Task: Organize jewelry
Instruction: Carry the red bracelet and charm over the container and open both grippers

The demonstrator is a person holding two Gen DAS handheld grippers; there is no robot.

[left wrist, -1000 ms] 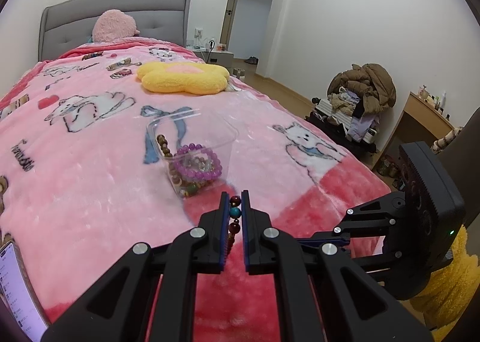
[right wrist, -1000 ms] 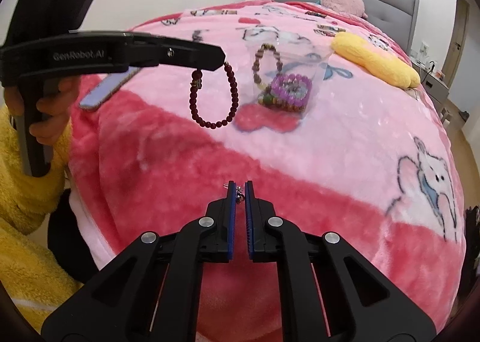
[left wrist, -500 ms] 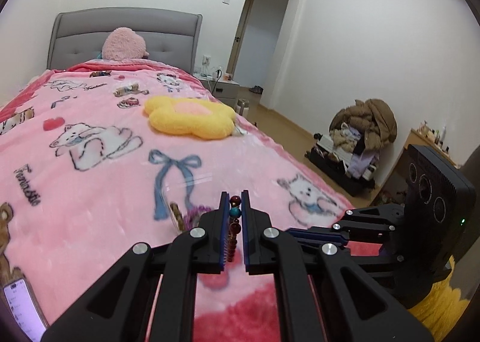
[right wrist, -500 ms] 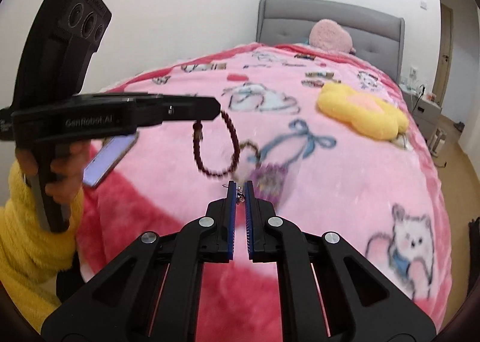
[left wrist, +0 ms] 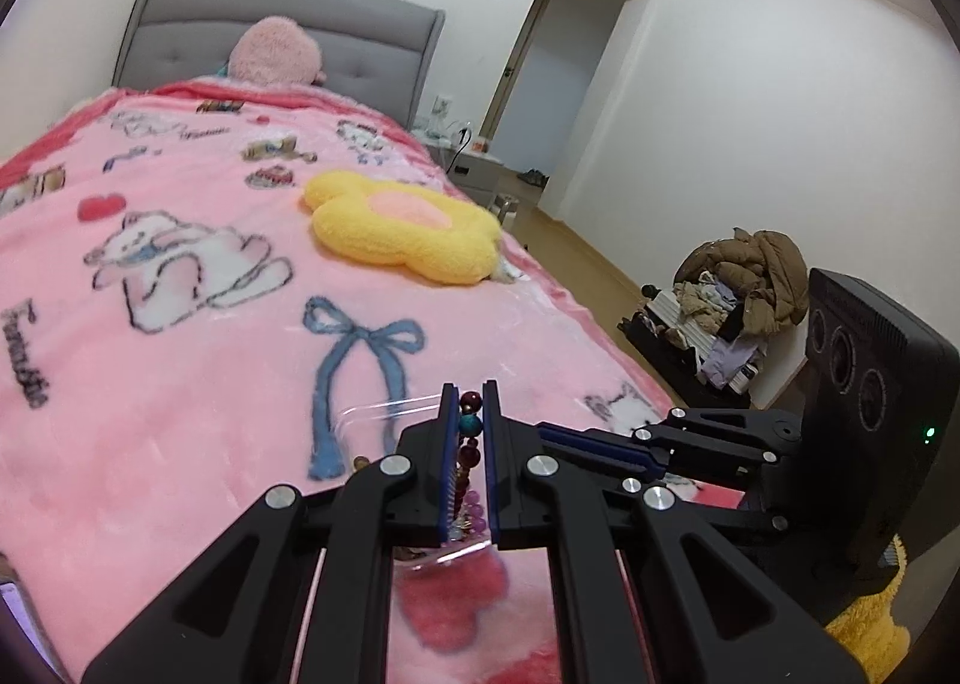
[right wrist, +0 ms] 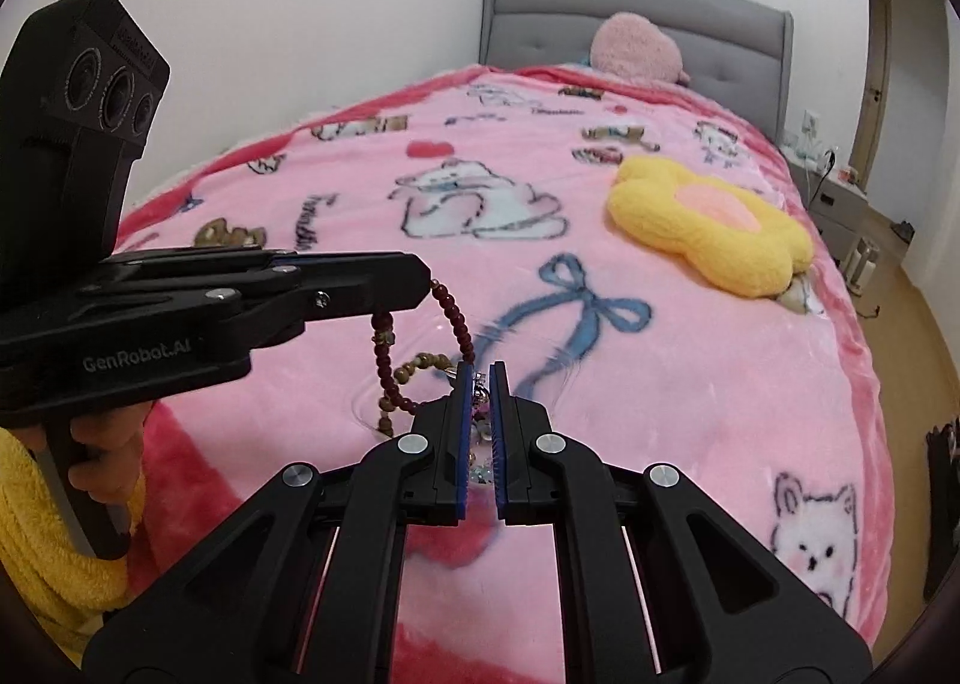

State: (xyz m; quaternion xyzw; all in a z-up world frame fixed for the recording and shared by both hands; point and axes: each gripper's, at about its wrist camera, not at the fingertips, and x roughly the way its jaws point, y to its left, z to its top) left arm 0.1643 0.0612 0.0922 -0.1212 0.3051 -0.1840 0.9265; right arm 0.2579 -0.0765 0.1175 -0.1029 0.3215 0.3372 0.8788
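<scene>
My left gripper (left wrist: pixel 470 405) is shut on a dark red bead bracelet (left wrist: pixel 468 447). In the right wrist view the bracelet (right wrist: pixel 457 321) hangs as a loop from the left gripper (right wrist: pixel 420 282) above a clear plastic box (left wrist: pixel 384 414) on the pink blanket. The box holds a purple bead bracelet (left wrist: pixel 474 510) and a brown bead strand (right wrist: pixel 420 366). My right gripper (right wrist: pixel 480 384) is shut on a small silver jewelry piece (right wrist: pixel 480 396), close over the box and beside the hanging bracelet.
A yellow flower cushion (left wrist: pixel 402 231) lies further up the bed, with a pink plush (left wrist: pixel 273 51) at the grey headboard. A phone (left wrist: pixel 18 618) lies at the blanket's near left edge. A pile of clothes (left wrist: pixel 732 300) sits on the floor to the right.
Both grippers have moved forward and come over the clear box, still shut on their pieces. The hanging red bracelet now swings just above the box.
</scene>
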